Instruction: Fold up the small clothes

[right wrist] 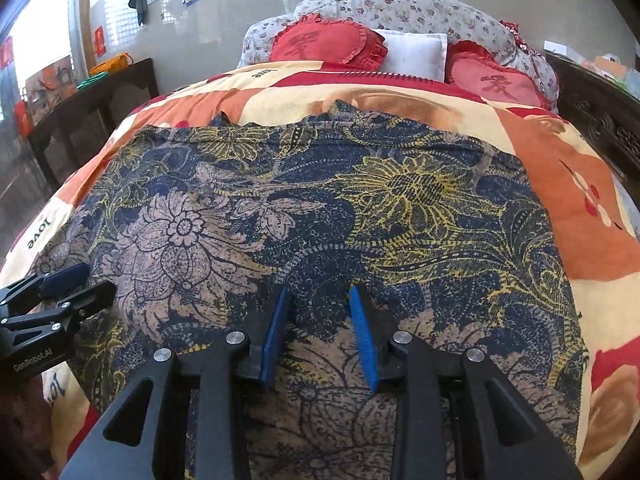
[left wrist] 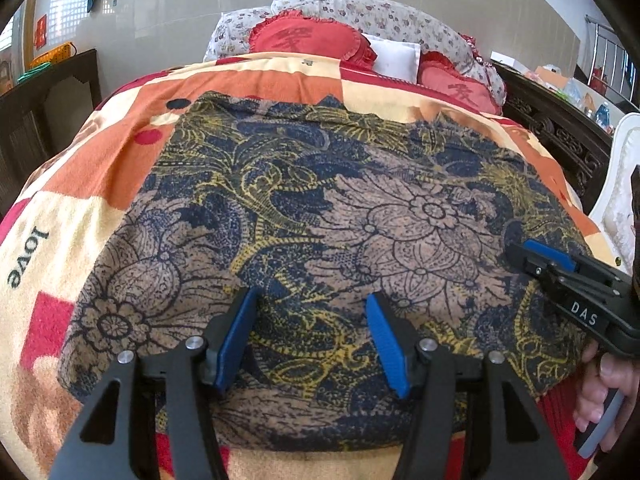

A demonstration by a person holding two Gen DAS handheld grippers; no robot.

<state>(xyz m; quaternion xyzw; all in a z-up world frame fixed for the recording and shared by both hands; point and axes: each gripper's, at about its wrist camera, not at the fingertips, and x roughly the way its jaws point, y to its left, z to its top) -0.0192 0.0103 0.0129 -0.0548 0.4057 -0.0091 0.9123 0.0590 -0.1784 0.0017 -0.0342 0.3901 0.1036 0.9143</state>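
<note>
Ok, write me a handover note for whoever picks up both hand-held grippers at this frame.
Left hand-held gripper: open, empty, over the near part of the floral garment.
Right hand-held gripper: open, empty, beside it over the same cloth.
Garment: spread on the patchwork blanket, pillows beyond it.
Done: garment laid out; earlier folds cannot be told.
Left: grasp an edge, fold it over, repeat until compact.

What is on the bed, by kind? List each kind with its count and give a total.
Red heart cushions: 2
White pillow: 1
Flowered bolsters: 2, stacked at the head
Patterned blanket: 1
Dark floral garment: 1, spread flat
Total: 7
</note>
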